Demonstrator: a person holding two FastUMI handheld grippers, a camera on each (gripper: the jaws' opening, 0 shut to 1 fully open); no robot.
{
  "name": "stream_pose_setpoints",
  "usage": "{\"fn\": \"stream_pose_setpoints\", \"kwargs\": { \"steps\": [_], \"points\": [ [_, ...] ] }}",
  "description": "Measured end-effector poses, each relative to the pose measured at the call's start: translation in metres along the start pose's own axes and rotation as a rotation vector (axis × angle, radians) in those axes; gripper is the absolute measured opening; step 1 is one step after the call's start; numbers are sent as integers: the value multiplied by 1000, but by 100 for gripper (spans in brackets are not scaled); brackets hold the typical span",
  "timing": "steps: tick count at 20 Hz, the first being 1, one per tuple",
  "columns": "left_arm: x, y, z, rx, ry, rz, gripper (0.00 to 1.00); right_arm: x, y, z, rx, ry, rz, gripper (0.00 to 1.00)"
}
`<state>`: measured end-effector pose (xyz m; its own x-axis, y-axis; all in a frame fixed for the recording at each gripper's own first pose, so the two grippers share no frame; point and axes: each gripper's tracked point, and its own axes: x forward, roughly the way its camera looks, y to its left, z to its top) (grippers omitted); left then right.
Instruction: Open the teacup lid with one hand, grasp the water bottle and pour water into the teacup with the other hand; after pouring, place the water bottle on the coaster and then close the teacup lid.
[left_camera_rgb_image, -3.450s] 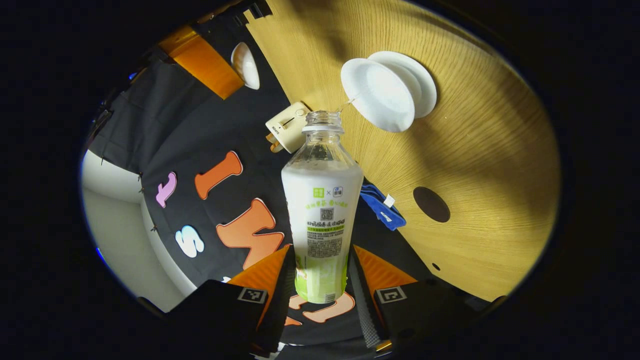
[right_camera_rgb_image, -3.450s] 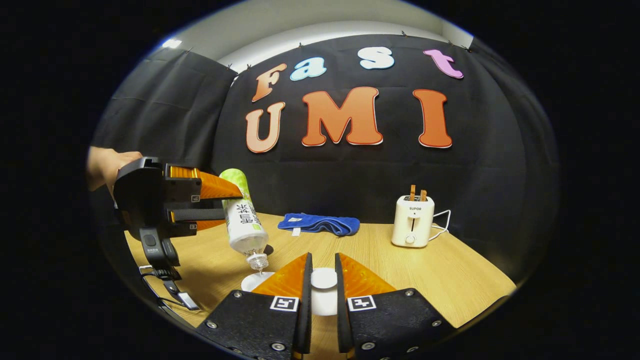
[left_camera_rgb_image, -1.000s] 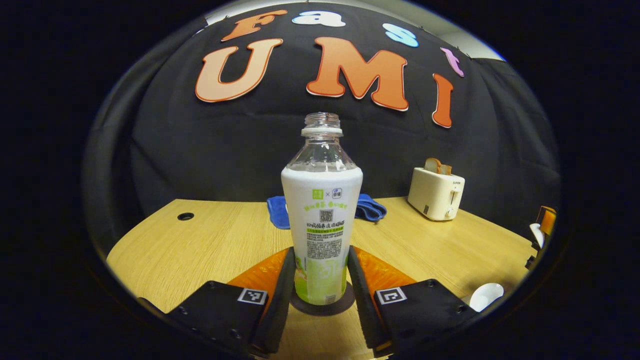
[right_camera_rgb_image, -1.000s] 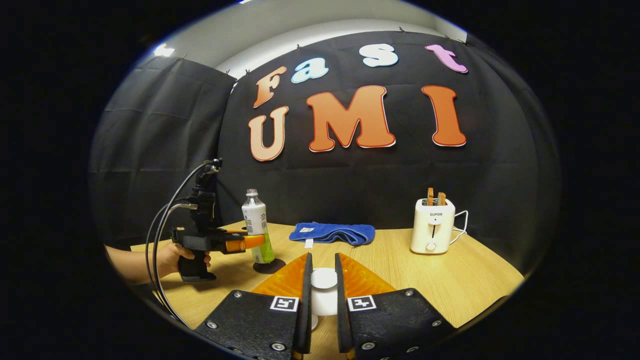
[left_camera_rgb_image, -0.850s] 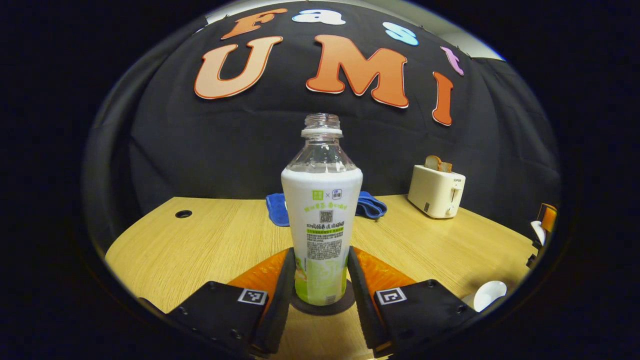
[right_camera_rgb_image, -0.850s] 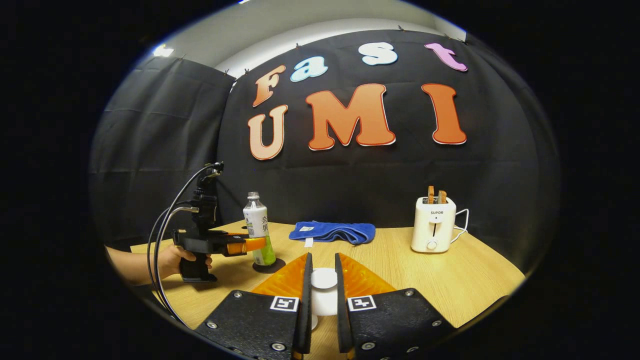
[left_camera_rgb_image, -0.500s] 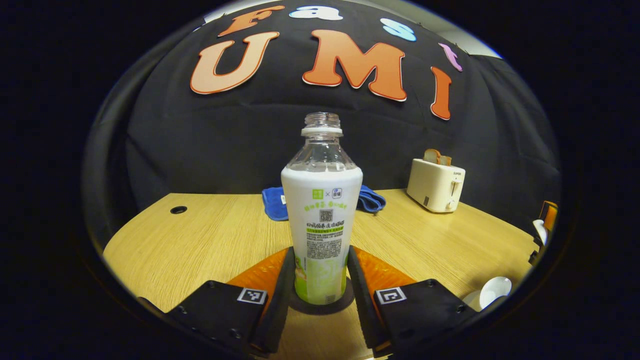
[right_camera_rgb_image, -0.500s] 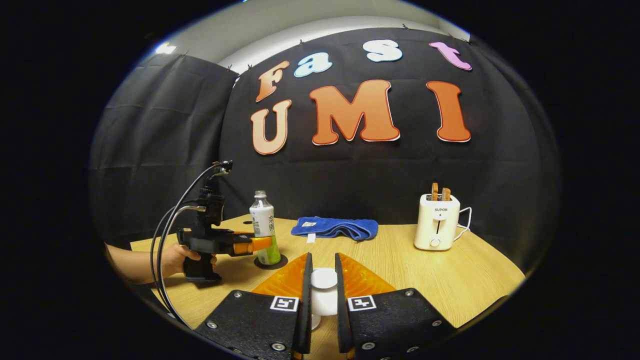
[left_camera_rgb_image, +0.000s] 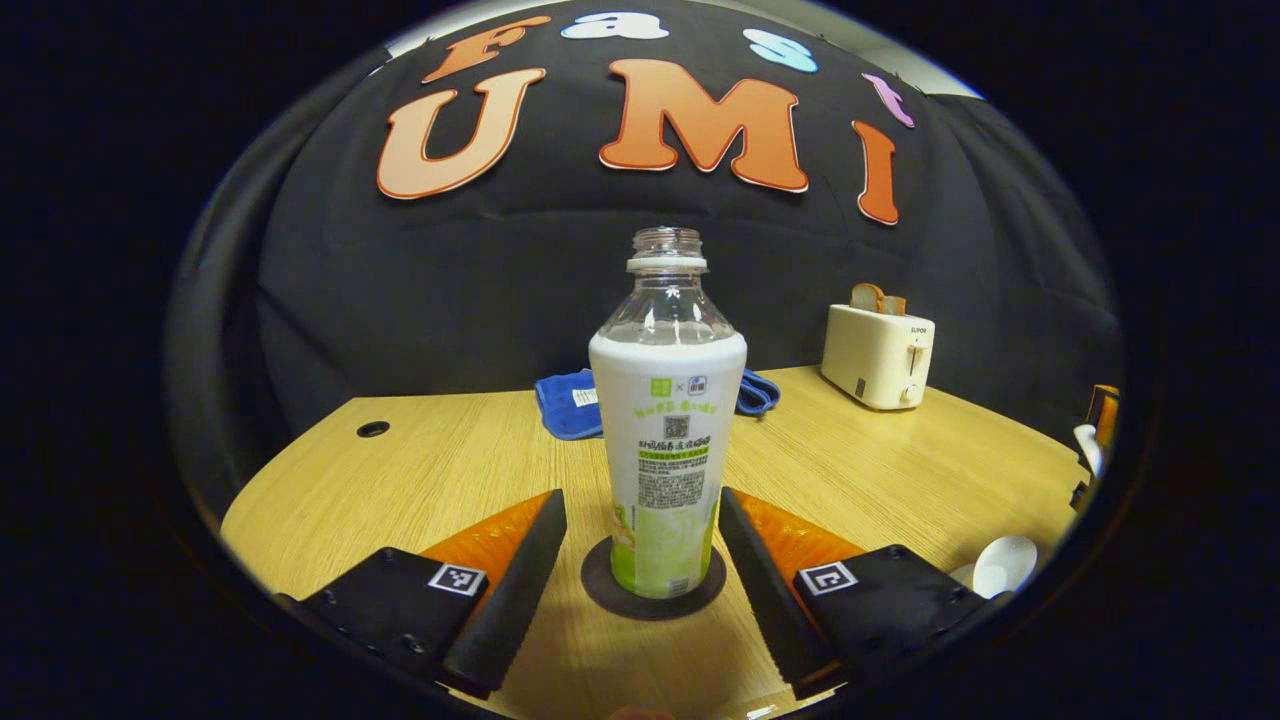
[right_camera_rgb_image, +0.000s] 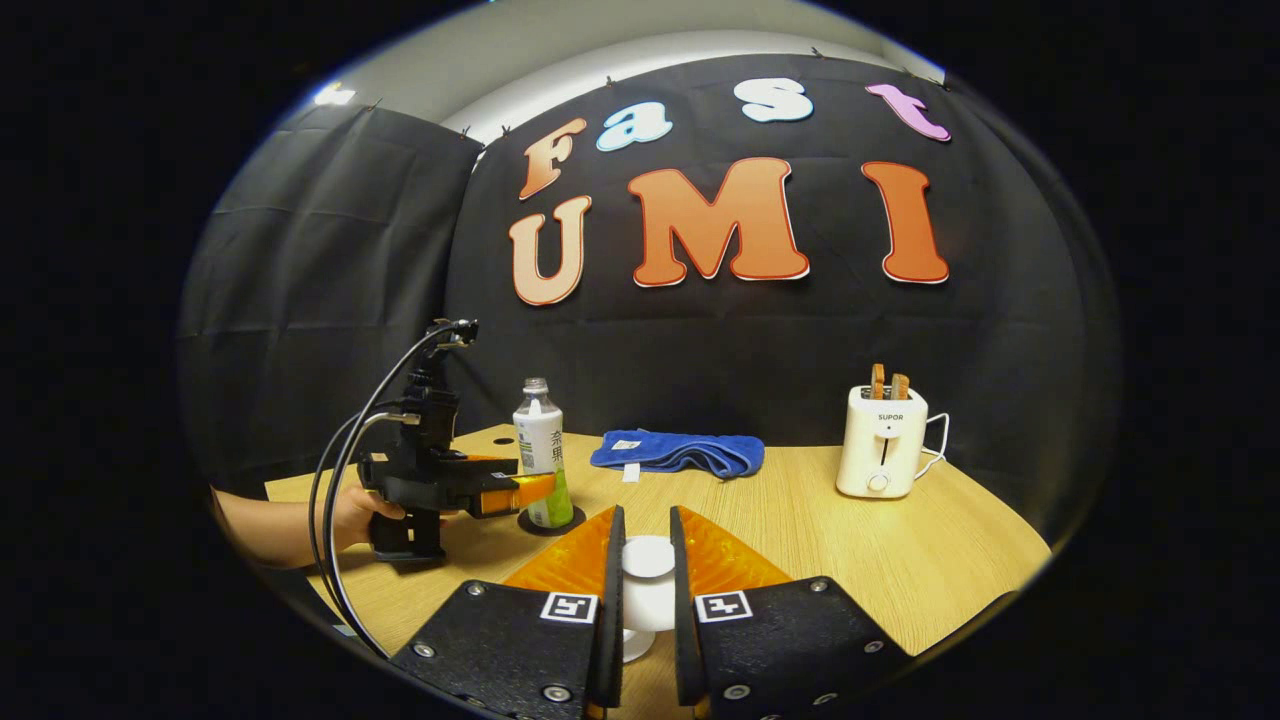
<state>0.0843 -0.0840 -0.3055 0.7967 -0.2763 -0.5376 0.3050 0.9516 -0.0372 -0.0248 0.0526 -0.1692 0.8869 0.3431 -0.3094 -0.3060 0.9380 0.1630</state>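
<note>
The water bottle (left_camera_rgb_image: 667, 440) stands upright on the coaster (left_camera_rgb_image: 653, 592) on the worktop (left_camera_rgb_image: 420, 480), the left gripper (left_camera_rgb_image: 640, 560) spread apart beside it, while the right gripper (right_camera_rgb_image: 641, 600) pinches the teacup lid (right_camera_rgb_image: 647, 558), probably to close the teacup (left_camera_rgb_image: 1003, 563) next.

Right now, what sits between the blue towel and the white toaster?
Only bare wooden table between the folded blue towel and white toaster, in the right gripper view.
</note>
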Motion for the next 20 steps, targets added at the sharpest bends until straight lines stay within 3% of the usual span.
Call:
{"fn": "stream_pose_setpoints", "kwargs": {
  "steps": [20],
  "points": [
    [-119,13,84,46,-281,144,97,22,45,-48,-31,101,78,22]
  ]
}}
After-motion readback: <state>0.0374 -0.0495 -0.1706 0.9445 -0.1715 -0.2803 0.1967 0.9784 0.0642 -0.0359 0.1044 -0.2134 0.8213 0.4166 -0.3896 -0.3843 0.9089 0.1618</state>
